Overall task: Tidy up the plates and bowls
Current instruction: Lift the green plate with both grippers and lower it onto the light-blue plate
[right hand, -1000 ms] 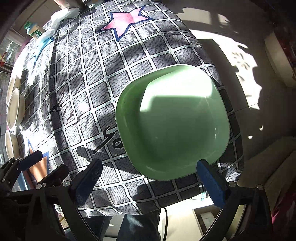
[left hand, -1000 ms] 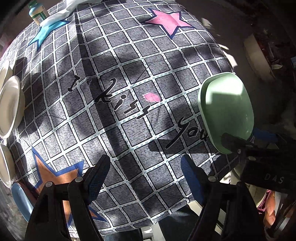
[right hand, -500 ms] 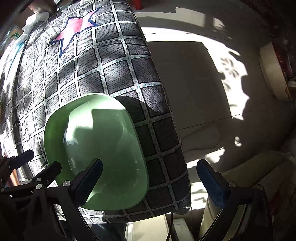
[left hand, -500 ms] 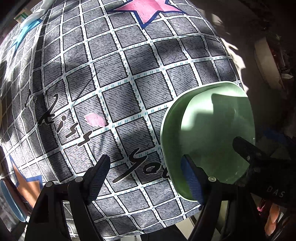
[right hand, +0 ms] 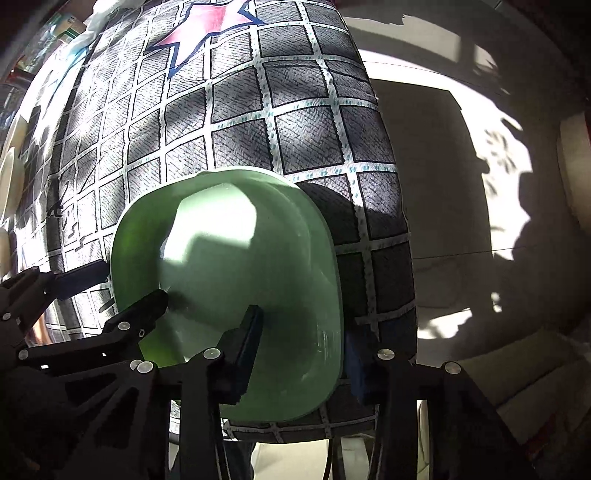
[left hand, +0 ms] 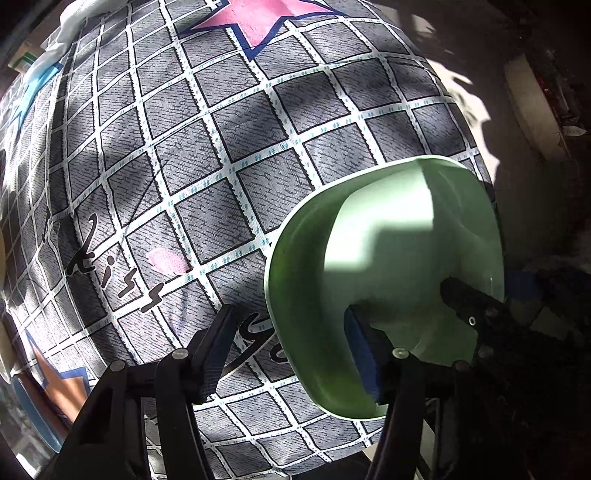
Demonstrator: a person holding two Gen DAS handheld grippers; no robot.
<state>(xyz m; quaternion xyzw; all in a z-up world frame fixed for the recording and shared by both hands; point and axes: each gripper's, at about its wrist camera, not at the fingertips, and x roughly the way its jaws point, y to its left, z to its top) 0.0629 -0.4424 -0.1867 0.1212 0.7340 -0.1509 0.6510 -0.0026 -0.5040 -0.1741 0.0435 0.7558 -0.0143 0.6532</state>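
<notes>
A pale green square bowl (left hand: 399, 229) sits on the checked tablecloth (left hand: 229, 155) near the table's right edge. My left gripper (left hand: 289, 312) straddles the bowl's left wall, one finger on the cloth outside and the other inside. Its jaws are closing, and a gap still shows between the outer pad and the rim. My right gripper (right hand: 303, 332) straddles the right wall of the bowl (right hand: 221, 236). Its jaws are closing too, with the inner finger against the inside slope and the outer pad tucked under the rim. Both grippers point downward.
The tablecloth's right edge (right hand: 391, 206) drops to a sunlit floor (right hand: 461, 177) just past the bowl. White plates (right hand: 7, 177) line the far left side. A blue plate (left hand: 33, 413) lies at the near left corner. A bottle (right hand: 62, 26) stands at the back.
Both grippers came down over the green bowl. The left one slid right until its jaws straddle the left wall. Both pairs of jaws have narrowed, the right from wide apart to around the right wall.
</notes>
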